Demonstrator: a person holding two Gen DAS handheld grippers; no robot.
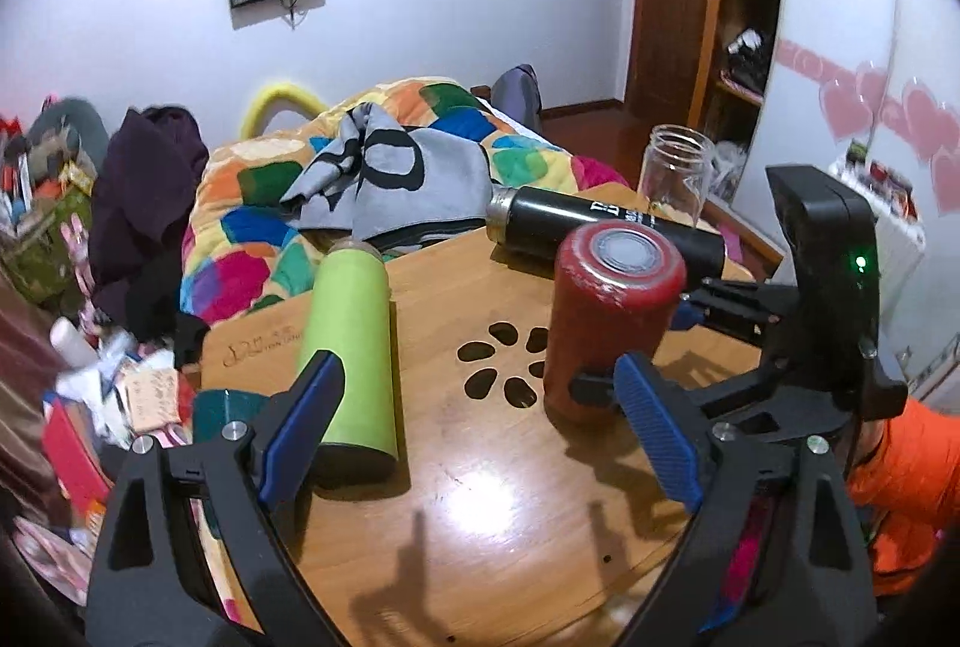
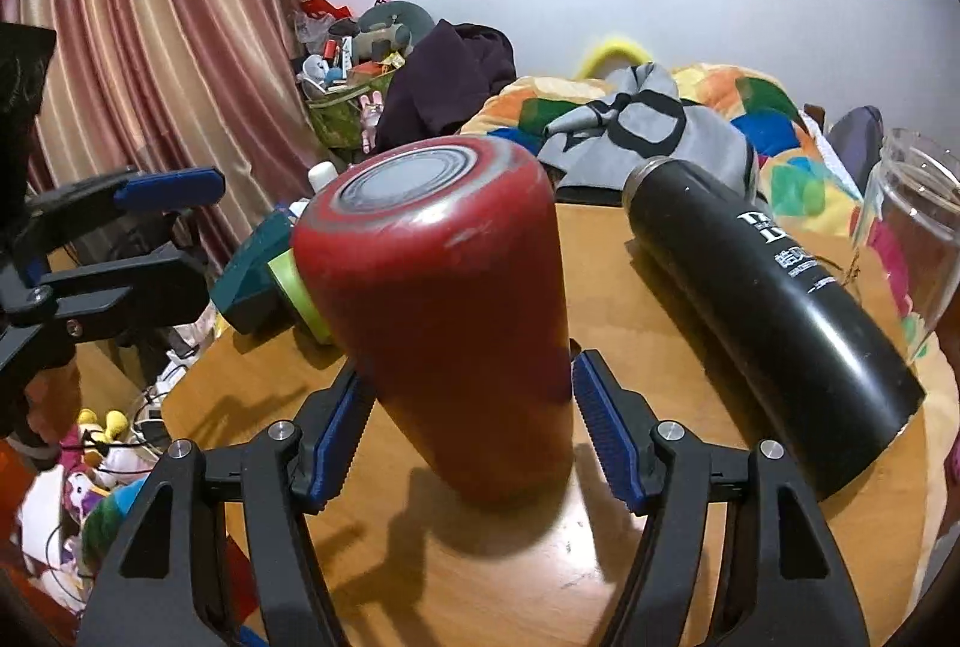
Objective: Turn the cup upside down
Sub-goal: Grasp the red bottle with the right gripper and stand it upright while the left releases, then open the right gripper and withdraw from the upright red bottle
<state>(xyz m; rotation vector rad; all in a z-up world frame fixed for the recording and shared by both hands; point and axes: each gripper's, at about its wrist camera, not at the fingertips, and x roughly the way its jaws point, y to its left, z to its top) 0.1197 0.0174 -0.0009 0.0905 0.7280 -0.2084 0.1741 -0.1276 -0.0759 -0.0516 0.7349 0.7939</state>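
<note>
A red cup point(image 2: 444, 323) stands upside down on the round wooden table point(image 2: 480, 575), its grey base facing up. It also shows in the left wrist view point(image 1: 606, 323). My right gripper point(image 2: 468, 431) straddles its lower body; the left pad touches it and a small gap shows at the right pad, so it looks open. My left gripper point(image 1: 480, 437) is open and empty over the table, left of and nearer than the cup. The right gripper also shows in the left wrist view point(image 1: 636, 347).
A green bottle point(image 1: 351, 353) lies on its side at the table's left. A black bottle point(image 2: 774, 311) lies on its side behind the cup. A clear glass jar point(image 1: 675, 173) stands at the far right. A bed with a colourful quilt point(image 1: 384, 149) lies beyond.
</note>
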